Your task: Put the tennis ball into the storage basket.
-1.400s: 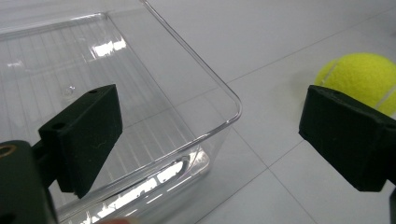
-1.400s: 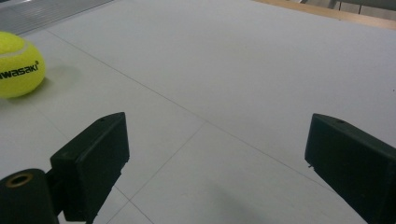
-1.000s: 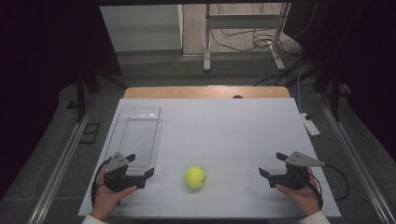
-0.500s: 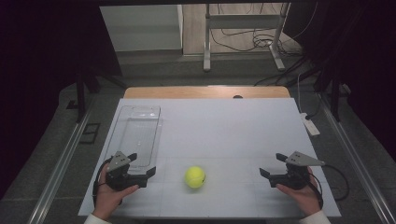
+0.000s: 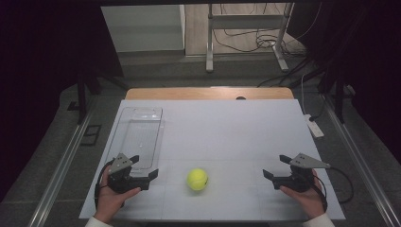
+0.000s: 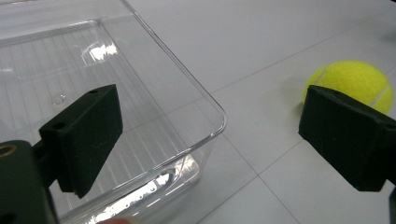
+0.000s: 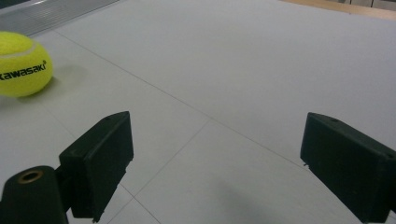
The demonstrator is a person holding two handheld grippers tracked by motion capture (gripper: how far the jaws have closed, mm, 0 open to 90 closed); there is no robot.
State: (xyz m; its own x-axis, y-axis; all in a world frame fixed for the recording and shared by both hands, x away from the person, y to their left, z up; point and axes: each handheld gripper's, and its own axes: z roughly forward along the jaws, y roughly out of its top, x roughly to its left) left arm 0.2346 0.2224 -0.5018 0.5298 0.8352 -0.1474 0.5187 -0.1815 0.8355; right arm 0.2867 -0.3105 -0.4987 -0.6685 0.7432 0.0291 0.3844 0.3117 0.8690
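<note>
A yellow tennis ball (image 5: 197, 179) lies on the white table near its front edge, between my two hands. My left gripper (image 5: 143, 166) rests at the front left, open, its jaws straddling the near corner of a clear plastic tray (image 5: 137, 137). In the left gripper view the tray's corner (image 6: 205, 116) sits between the wide-apart jaws and the ball (image 6: 349, 84) peeks from behind the right jaw. My right gripper (image 5: 275, 166) rests at the front right, open, with bare table between its jaws. The ball (image 7: 21, 63) lies far left in the right gripper view.
The white table top (image 5: 236, 137) stretches back to a wooden edge (image 5: 208, 92). A white power strip (image 5: 314, 126) hangs at the right edge. Beyond the table stand a metal stand (image 5: 246, 38) and loose cables on the floor.
</note>
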